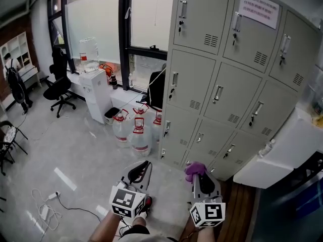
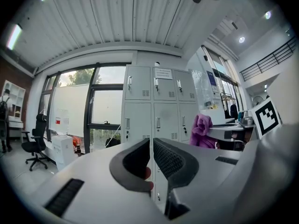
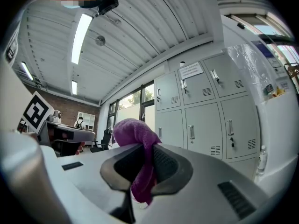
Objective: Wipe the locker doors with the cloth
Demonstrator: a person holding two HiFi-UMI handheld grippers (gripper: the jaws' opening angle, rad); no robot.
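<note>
Cloth (image 3: 133, 132) is pinched by the right gripper (image 3: 150, 164), nearer the locker doors (image 1: 222, 89) straight ahead (left gripper (image 2: 152, 160) closed, empty).

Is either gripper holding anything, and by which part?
The right gripper is shut on the purple fluffy cloth, pinched around its middle, bunch above, tail below. The left gripper is shut on nothing.

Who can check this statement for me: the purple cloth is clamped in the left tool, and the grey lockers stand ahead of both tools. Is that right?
Not quite. The purple cloth is clamped in the right tool, not the left; the right gripper view shows it between the jaws. The left tool is shut on nothing. The grey lockers do stand ahead of both tools.
</note>
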